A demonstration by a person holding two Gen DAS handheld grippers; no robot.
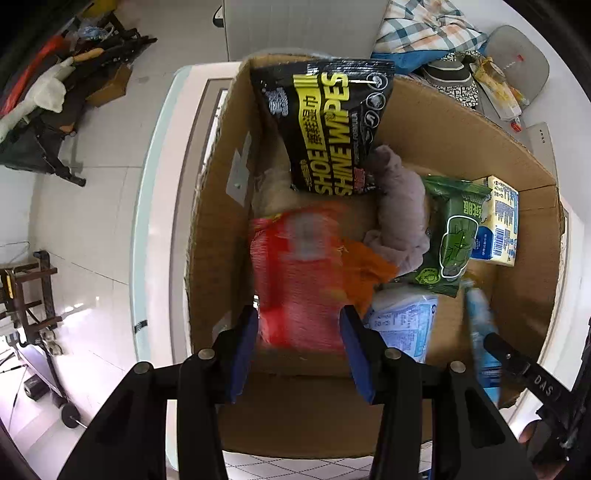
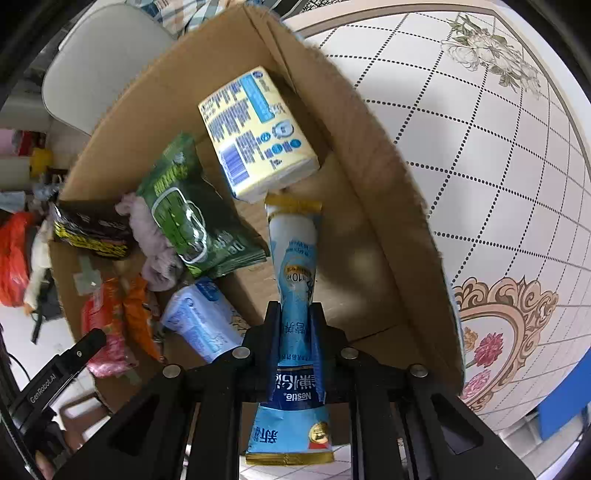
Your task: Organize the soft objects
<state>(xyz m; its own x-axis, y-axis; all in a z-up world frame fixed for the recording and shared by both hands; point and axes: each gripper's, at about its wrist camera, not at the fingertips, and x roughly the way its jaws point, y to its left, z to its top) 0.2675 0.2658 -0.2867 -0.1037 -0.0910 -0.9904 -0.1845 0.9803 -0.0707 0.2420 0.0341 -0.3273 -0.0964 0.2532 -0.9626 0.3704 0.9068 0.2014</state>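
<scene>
A cardboard box (image 1: 461, 147) holds several soft items. In the left wrist view my left gripper (image 1: 299, 321) is open above the box, and a blurred red-orange packet (image 1: 299, 280) lies between its fingers, seemingly loose. Around it lie a black shoe-wipes pack (image 1: 328, 129), a grey cloth (image 1: 402, 210), a green wipes pack (image 1: 454, 232), a yellow tissue pack (image 1: 498, 221) and a pale blue pack (image 1: 406, 325). In the right wrist view my right gripper (image 2: 295, 314) is shut on a blue Nestle pouch (image 2: 295, 258), held over the box (image 2: 388, 221) near the yellow tissue pack (image 2: 255, 136).
The box stands on a table with a patterned white cloth (image 2: 480, 147). A chair (image 2: 96, 62) and a checked cloth (image 1: 424, 29) lie beyond the box. Clutter (image 1: 55, 92) sits on the white tiled floor to the left.
</scene>
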